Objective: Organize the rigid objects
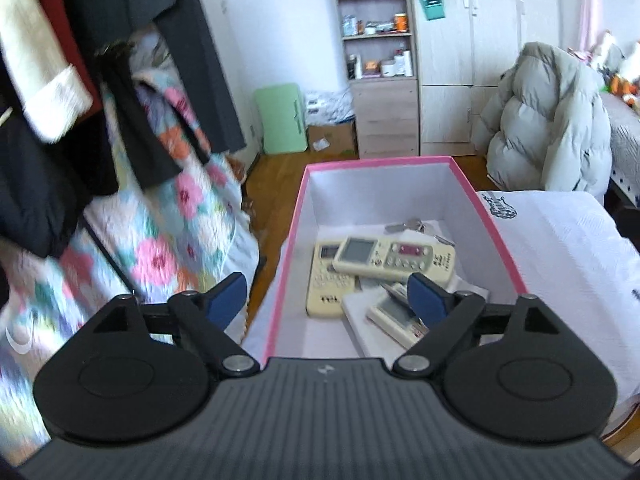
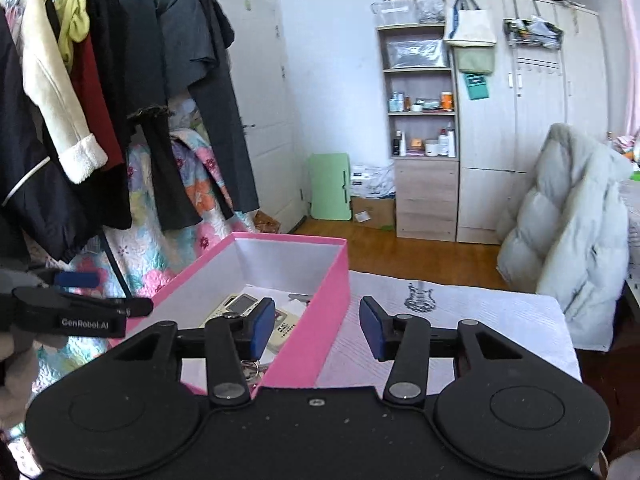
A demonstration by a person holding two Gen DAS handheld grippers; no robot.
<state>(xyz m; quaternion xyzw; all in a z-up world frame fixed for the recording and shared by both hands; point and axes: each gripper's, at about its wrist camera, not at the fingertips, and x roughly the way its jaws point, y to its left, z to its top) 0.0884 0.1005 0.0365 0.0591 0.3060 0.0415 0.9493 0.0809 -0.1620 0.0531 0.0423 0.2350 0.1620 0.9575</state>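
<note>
A pink box (image 1: 286, 256) with a white inside stands on a white cloth. In it lie cream remote controls (image 1: 394, 258), a second one (image 1: 330, 292) under the first, another remote (image 1: 394, 314) on a white pad, and keys (image 1: 412, 226) at the far end. My left gripper (image 1: 328, 298) is open and empty, its jaws astride the box's near left wall. My right gripper (image 2: 316, 330) is open and empty, its jaws astride the right wall of the pink box (image 2: 320, 320). The left gripper (image 2: 76, 308) shows at the left of the right wrist view.
A clothes rack (image 2: 100, 100) with hanging coats and a floral quilt (image 1: 172, 216) stand at the left. A puffy pale jacket (image 1: 548, 120) is draped at the right. Shelves (image 2: 422, 120) and a wardrobe (image 2: 520, 140) line the far wall. The white cloth (image 2: 460, 320) covers the table.
</note>
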